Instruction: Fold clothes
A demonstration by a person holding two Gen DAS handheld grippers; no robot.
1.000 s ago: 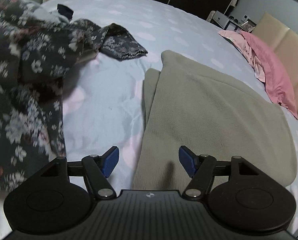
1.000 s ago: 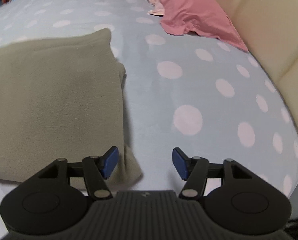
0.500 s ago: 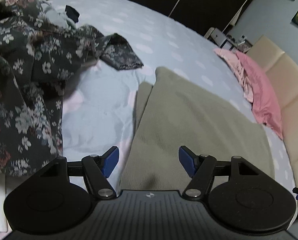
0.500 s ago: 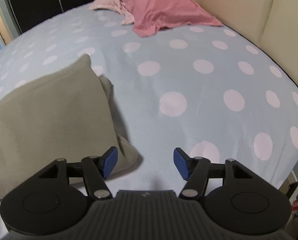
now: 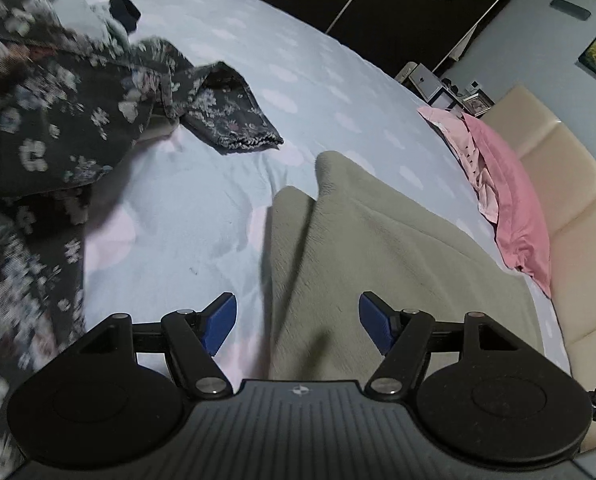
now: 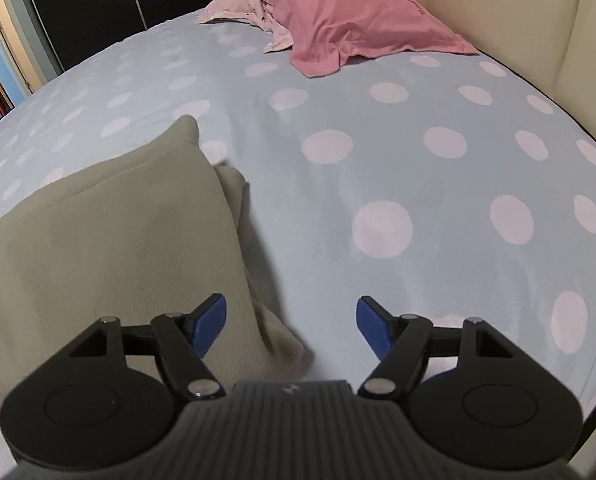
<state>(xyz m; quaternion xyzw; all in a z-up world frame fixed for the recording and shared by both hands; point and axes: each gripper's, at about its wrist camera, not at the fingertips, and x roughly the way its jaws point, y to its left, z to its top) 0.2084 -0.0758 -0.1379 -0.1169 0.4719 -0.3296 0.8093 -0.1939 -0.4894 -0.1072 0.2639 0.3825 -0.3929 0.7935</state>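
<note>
right claw (image 6: 290, 326) widening, empty, over fleecy garment (image 6: 110, 248)

Open bedspread ahead of both tools, clutter at the edges

Ahead and right of the right tool (image 6: 291, 330) the dotted bedspread (image 6: 377, 152) lies bare up to the pink pillow (image 6: 349, 20) and cream headboard (image 6: 517, 20); the folded olive garment (image 6: 110, 248) fills its left. Left of the left tool (image 5: 296, 322), a bare strip of bedspread runs between the garment and the heaped floral garment (image 5: 58, 128), which blocks the far left.
</note>
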